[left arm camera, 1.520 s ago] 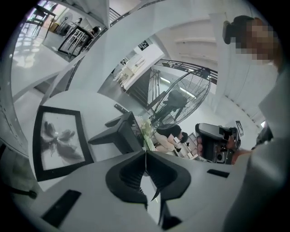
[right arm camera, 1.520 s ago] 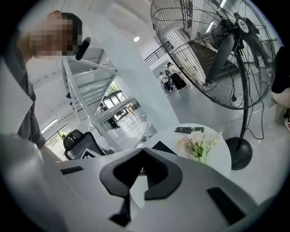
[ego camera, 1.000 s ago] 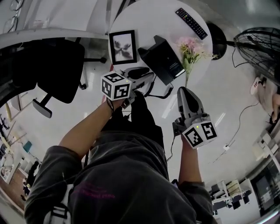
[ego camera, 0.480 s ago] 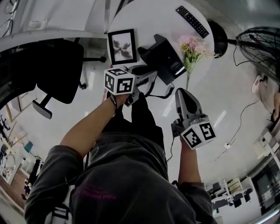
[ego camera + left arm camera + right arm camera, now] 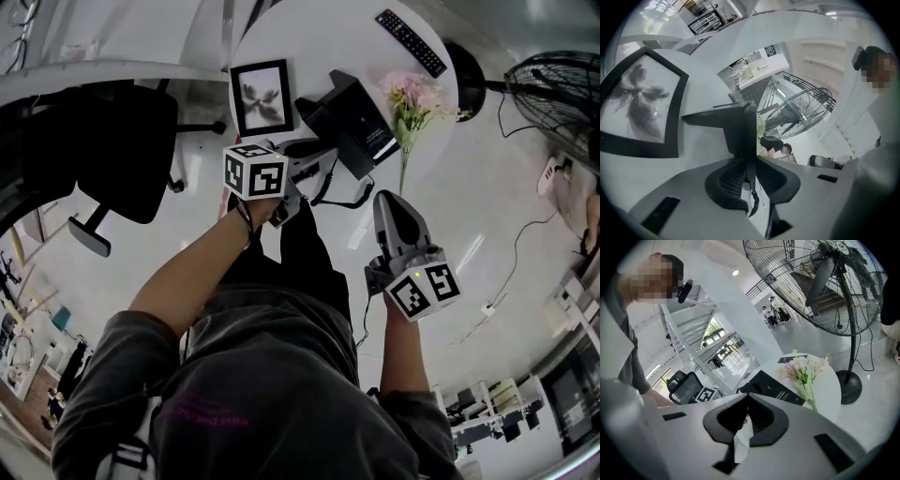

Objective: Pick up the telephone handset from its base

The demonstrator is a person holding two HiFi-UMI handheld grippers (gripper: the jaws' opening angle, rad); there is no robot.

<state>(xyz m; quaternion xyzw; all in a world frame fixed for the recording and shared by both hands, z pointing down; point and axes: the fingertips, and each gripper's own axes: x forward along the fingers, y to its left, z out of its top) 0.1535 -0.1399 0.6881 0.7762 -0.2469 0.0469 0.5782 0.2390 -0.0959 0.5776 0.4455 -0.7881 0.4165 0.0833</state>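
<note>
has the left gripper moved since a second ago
Yes, slightly: in the head view the left gripper has edged up toward the picture frame and rolled, its jaws just closing on the telephone handset.

Round white table: picture frame, telephone base, flowers, remote control.

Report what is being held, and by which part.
Left gripper: jaws just closed on the telephone handset, apparently near where its coiled cord joins. Right gripper: shut, empty.

Glossy white floor, round white table, black office chair, black pedestal fan
</note>
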